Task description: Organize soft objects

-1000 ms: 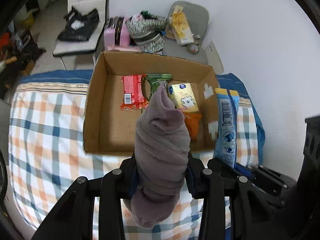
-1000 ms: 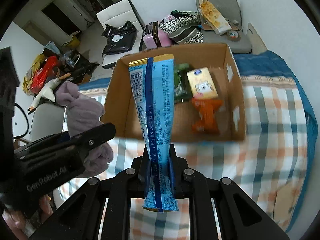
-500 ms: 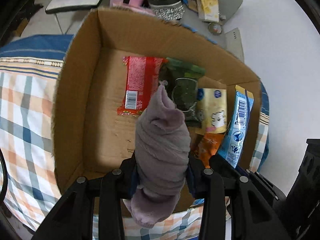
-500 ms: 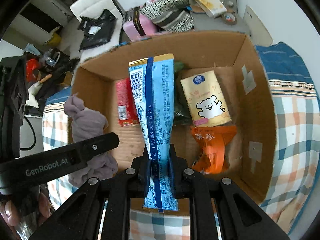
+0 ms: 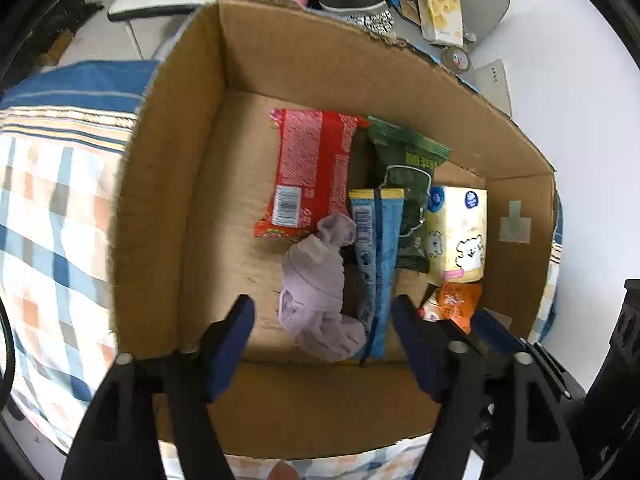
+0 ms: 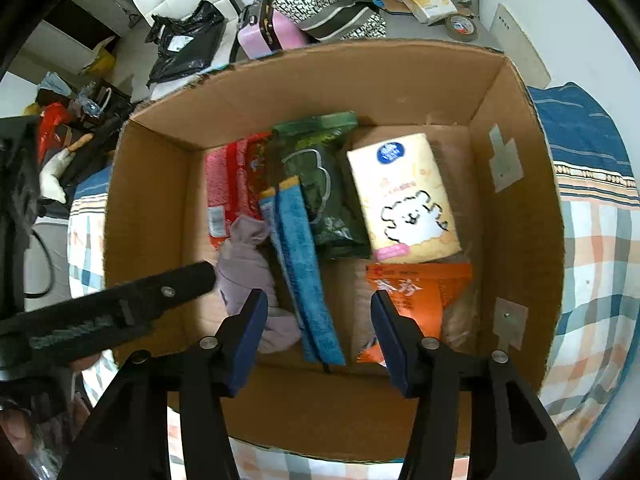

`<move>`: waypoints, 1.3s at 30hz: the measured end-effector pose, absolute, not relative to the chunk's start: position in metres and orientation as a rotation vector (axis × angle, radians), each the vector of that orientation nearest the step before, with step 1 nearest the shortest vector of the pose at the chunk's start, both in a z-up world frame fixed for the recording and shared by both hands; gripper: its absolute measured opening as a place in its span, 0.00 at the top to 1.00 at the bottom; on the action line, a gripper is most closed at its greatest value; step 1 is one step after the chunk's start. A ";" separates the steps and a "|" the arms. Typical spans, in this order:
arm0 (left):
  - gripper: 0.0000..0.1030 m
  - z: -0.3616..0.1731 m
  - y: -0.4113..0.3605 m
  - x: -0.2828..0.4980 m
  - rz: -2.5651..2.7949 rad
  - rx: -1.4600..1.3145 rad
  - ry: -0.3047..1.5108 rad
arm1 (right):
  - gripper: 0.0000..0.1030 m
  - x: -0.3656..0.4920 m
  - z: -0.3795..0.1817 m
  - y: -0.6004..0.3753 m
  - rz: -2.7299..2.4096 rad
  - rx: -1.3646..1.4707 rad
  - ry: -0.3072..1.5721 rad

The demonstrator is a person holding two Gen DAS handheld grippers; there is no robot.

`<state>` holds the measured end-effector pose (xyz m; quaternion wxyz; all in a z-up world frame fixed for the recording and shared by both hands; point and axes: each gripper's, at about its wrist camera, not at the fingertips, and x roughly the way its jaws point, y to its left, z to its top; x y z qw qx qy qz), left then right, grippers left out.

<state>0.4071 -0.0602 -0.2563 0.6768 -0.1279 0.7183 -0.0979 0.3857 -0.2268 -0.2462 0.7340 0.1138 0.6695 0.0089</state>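
Sock (image 5: 316, 292) and blue packet (image 5: 376, 264) now released, no longer clamped as a second ago; both lying on box (image 5: 168, 208) floor. Sock bunched, mauve, left of blue packet and touching it; top end against red packet (image 5: 310, 176). Blue packet lengthwise, overlapping green packet (image 5: 404, 184). Tissue pack (image 5: 460, 236) right of green packet; orange packet (image 5: 456, 304) just below it. Left gripper (image 5: 322, 310) jaws wide apart, empty, hovering above near wall of box. Right gripper (image 6: 318, 304) jaws likewise spread, empty, over sock and blue packet. Box resting on plaid sheet (image 5: 44, 216). Chairs, pink case (image 6: 268, 36), tape roll (image 6: 460, 26) beyond far wall.
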 end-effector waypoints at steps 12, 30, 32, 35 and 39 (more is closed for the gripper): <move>0.04 -0.244 -0.063 0.380 -0.132 -0.045 1.459 | 0.17 0.355 -0.255 -0.239 -0.104 0.126 1.472; 0.03 -0.177 -0.059 0.312 -0.066 0.068 1.245 | 0.00 0.296 -0.193 -0.250 -0.148 0.120 1.336; 0.03 -0.153 -0.061 0.293 -0.061 0.094 1.194 | 0.00 0.282 -0.173 -0.249 -0.148 0.111 1.293; 0.03 -0.120 -0.063 0.266 -0.067 0.098 1.134 | 0.00 0.258 -0.141 -0.249 -0.143 0.110 1.235; 0.03 -0.070 -0.064 0.227 -0.074 0.098 1.049 | 0.00 0.222 -0.093 -0.250 -0.131 0.105 1.151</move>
